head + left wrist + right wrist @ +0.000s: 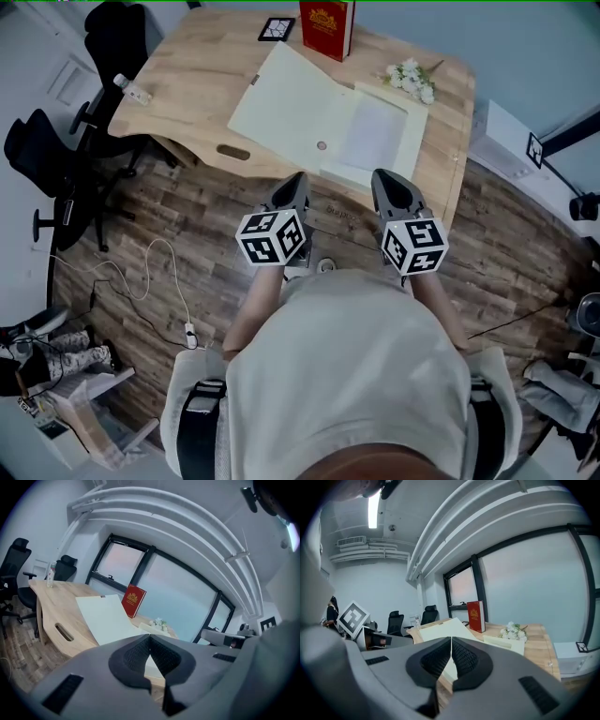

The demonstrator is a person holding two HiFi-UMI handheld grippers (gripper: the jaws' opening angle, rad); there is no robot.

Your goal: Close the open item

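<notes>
Nearest: left gripper (296, 180) and right gripper (382, 178), side by side at the near edge of the desk (202, 75). Each has its jaws pressed together with nothing between them.

Just beyond them, one open folder (319, 117) lies on the desk's near right part. Its fold runs near to far, roughly between the two grippers. The wide cover spreads left; the half bearing paper lies right. The left gripper is nearer the wide cover, so that cover probably has to swing over rightward.

Outward:
- one red book (326, 26), upright behind the folder
- one flower bunch (411, 79), far right
- one black marker tile (277, 29)
- one bottle (134, 90), far left
- two chairs (117, 42)
</notes>
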